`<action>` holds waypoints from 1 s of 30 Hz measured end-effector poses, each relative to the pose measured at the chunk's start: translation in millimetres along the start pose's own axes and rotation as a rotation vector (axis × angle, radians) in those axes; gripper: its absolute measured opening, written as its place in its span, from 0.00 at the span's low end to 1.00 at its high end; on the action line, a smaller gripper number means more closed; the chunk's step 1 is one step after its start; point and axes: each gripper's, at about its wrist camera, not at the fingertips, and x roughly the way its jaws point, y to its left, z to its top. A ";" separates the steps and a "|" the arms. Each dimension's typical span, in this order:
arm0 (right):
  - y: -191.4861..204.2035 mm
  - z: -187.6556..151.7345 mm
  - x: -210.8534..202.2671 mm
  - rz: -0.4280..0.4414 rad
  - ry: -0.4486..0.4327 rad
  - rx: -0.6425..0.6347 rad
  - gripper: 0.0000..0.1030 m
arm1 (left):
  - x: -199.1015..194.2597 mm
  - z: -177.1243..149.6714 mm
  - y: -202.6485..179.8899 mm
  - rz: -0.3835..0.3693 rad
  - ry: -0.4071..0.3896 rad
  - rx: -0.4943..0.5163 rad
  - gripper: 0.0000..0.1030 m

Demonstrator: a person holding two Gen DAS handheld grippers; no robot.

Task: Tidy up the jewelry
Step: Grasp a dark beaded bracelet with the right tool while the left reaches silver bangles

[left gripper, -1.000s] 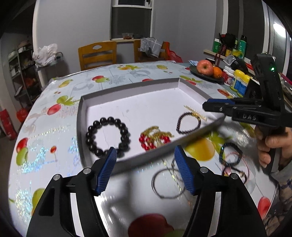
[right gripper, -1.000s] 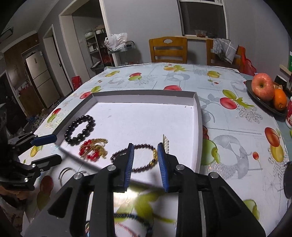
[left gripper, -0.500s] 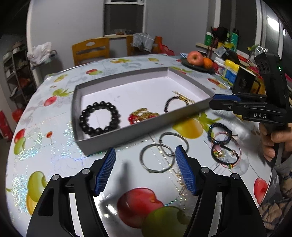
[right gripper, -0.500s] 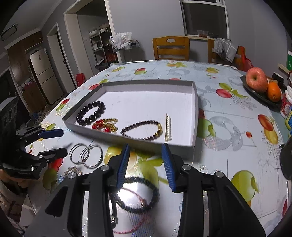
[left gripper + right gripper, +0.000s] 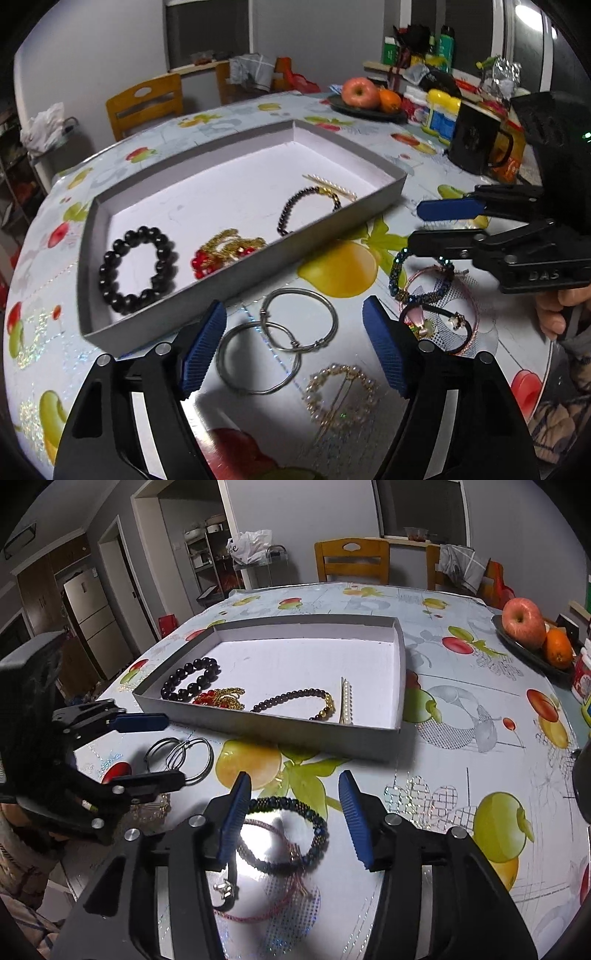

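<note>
A shallow grey tray (image 5: 321, 229) (image 5: 280, 731) holds a black bead bracelet (image 5: 136, 269), a red and gold piece (image 5: 225, 251), a dark bead bracelet (image 5: 306, 210) and a pearl clip (image 5: 332, 184). On the table in front lie two silver hoops (image 5: 280, 336) (image 5: 181, 757), a pearl brooch (image 5: 343, 391), a dark blue beaded bracelet (image 5: 291, 834) (image 5: 417, 273) and a pink cord bracelet (image 5: 266, 904). My left gripper (image 5: 295, 343) is open over the hoops. My right gripper (image 5: 295, 812) is open over the blue bracelet.
A fruit plate with an apple and an orange (image 5: 365, 96) (image 5: 532, 635) stands at the back right. Bottles and jars (image 5: 439, 110) crowd the right edge. Wooden chairs (image 5: 351, 561) stand behind the table.
Both grippers have pulled back from the tray toward the loose jewelry on the table. The right gripper has opened wider; it now hangs over the blue bracelet.
</note>
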 end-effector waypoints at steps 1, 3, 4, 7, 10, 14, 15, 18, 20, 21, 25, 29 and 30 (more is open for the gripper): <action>-0.9 -1.0 -0.4 0.000 0.002 0.002 0.48 | 3.2 0.9 -1.0 0.003 0.012 0.004 0.75; -3.1 -2.7 -1.2 0.003 0.003 0.008 0.49 | 6.5 2.7 -0.6 0.006 0.023 0.002 0.75; -4.3 -3.4 -1.7 0.005 0.002 0.011 0.49 | 8.2 3.7 -0.2 0.008 0.027 0.000 0.75; -6.6 -4.5 -2.5 0.011 0.001 0.019 0.49 | 13.8 5.4 1.7 0.005 0.048 -0.006 0.75; -8.2 -6.5 -3.9 0.014 -0.001 0.023 0.49 | 17.5 5.4 0.1 -0.002 0.067 0.004 0.69; -9.6 -8.2 -5.8 0.010 -0.004 0.028 0.49 | 16.0 5.2 -1.4 0.000 0.063 0.015 0.51; -9.9 -8.5 -6.1 0.009 -0.003 0.028 0.49 | 15.9 5.4 -2.0 -0.001 0.062 0.015 0.48; -9.0 -11.0 -7.4 0.004 0.004 0.022 0.49 | 13.3 4.3 -0.6 0.005 0.051 0.008 0.48; -8.1 -13.3 -8.6 0.001 0.009 0.017 0.49 | 6.1 4.3 1.4 0.009 0.018 -0.004 0.48; -7.5 -14.6 -9.0 0.001 0.011 0.016 0.49 | 3.7 4.3 2.3 0.007 0.008 -0.009 0.48; -1.9 -19.0 -11.0 -0.002 0.022 -0.004 0.49 | -8.4 2.3 6.8 0.007 -0.031 -0.030 0.48; 1.6 -20.3 -11.5 -0.016 0.034 -0.022 0.49 | -18.8 -4.0 12.8 0.015 -0.058 -0.052 0.48; 2.0 -20.7 -11.2 -0.018 0.037 -0.025 0.49 | -21.4 -6.1 15.3 0.018 -0.064 -0.059 0.48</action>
